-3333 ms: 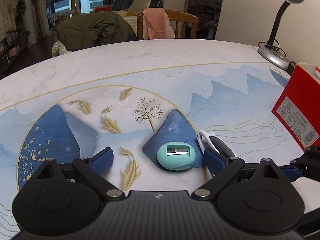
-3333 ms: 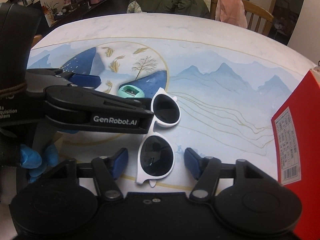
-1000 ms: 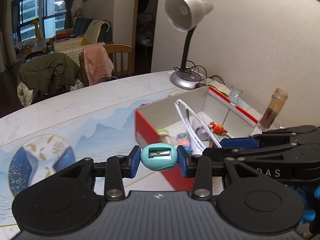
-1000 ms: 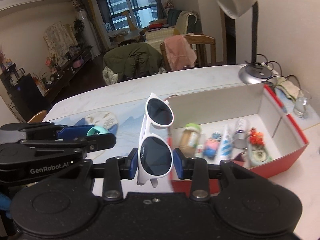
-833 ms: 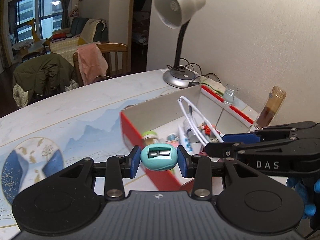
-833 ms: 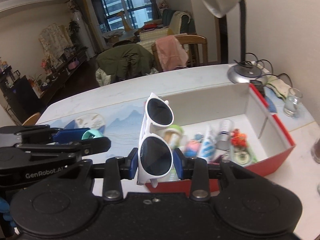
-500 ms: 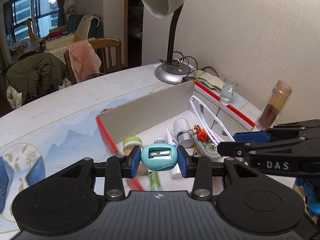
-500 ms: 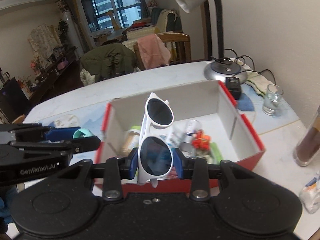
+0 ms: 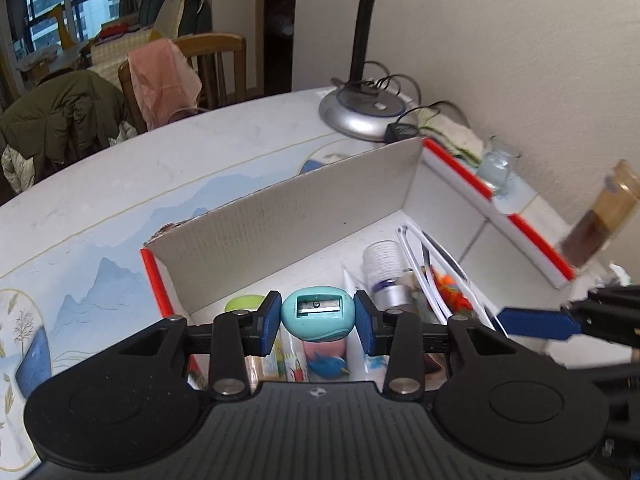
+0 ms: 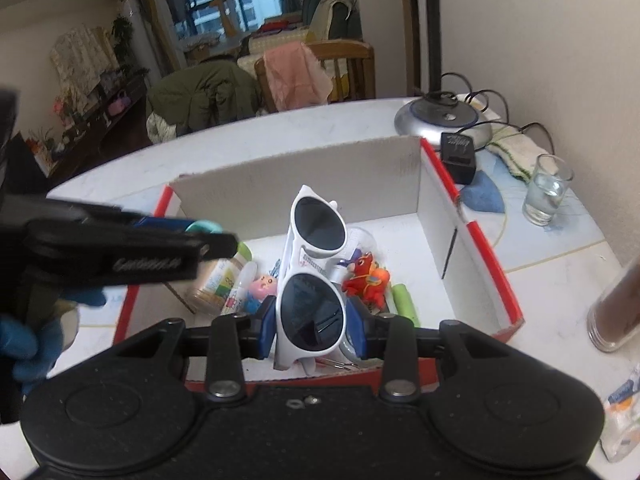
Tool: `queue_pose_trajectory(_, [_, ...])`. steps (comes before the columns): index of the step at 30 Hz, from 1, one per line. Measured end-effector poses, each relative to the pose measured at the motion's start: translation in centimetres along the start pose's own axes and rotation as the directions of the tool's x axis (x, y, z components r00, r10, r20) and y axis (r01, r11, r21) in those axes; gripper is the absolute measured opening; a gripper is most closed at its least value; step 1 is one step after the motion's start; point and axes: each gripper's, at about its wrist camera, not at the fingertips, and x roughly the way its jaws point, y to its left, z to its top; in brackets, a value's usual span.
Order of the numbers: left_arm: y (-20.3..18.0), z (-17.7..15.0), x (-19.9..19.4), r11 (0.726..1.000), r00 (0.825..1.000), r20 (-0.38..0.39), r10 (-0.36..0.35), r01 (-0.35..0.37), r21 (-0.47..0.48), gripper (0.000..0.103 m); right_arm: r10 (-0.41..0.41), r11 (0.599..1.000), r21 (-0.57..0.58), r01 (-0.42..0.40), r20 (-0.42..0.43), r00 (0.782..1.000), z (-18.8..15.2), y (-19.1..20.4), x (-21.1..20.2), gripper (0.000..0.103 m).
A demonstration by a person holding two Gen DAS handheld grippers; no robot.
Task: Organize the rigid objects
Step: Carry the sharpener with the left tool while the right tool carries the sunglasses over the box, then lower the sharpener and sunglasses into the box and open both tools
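Observation:
My left gripper point(image 9: 318, 318) is shut on a teal egg-shaped pencil sharpener point(image 9: 318, 314), held above the near left part of the red cardboard box point(image 9: 280, 224). My right gripper point(image 10: 312, 316) is shut on white sunglasses point(image 10: 314, 256) by one lens, hanging over the middle of the same box point(image 10: 486, 256). In the right wrist view the left gripper point(image 10: 120, 246) reaches in from the left with the sharpener point(image 10: 204, 226) at its tip. In the left wrist view the sunglasses' white arms point(image 9: 420, 264) and the right gripper's blue finger point(image 9: 536, 322) show at right.
The box holds several small things: a jar with a green lid point(image 10: 218, 276), tubes point(image 10: 240, 286), a red toy point(image 10: 366, 280), a white bottle point(image 9: 384, 272). A desk lamp base point(image 10: 442, 122), black adapter point(image 10: 458, 150), glass point(image 10: 546, 190) and brown jar point(image 10: 618, 312) stand by the wall.
Both grippers have moved from beside the box to over its inside and sunk toward it, each still holding its object. The box now fills the views.

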Motion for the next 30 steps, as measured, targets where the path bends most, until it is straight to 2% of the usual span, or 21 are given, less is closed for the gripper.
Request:
queue_pose_trajectory(6, [0.2,1.2,3.0,1.0,0.998,-0.055,-0.002,0.001,-0.027,0.038,-0.013,0.999,-0.031,0.012,-0.055,0.998,0.2,-0.2,2.4,0.035])
queue_pose_trajectory(16, [-0.2,2.3,7.1,1.0,0.989,-0.148,0.03,-0.031,-0.002,0.038,-0.016,0.998,-0.061,0.009,-0.117,0.993,0.3,0.0,4.6,0.035])
queue_pose_trajectory(30, [-0.1,2.4,9.8,1.0,0.972,-0.234,0.022,-0.026,-0.015,0.039,-0.031,0.995,-0.093,0.017,-0.151,0.988,0.4,0.2,5.8,0.036])
